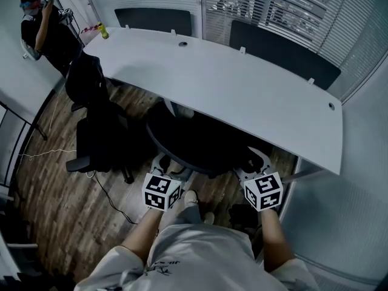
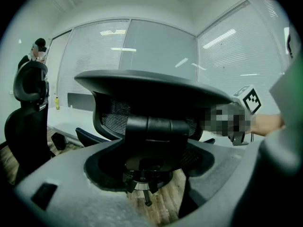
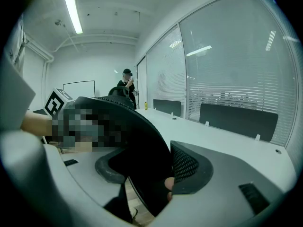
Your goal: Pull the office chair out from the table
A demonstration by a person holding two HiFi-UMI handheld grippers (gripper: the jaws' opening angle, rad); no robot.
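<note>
The black office chair (image 1: 194, 144) is tucked under the long white table (image 1: 242, 83), with only its curved backrest showing. My left gripper (image 1: 170, 162) is at the backrest's left end. In the left gripper view its jaws (image 2: 151, 169) stand wide apart, open, with the backrest (image 2: 142, 86) and its rear bracket between and beyond them. My right gripper (image 1: 251, 162) is at the backrest's right end. Seen from the right gripper view, it (image 3: 151, 174) is shut on the dark backrest rim (image 3: 137, 136), which its pads press from both sides.
A second black chair (image 1: 97, 132) stands on the wood floor to the left, with a cable beside it. A person (image 1: 42, 23) stands at the far left corner near a yellow bottle (image 1: 103, 30). Dark screens (image 1: 285, 53) and glass walls with blinds line the table's far side.
</note>
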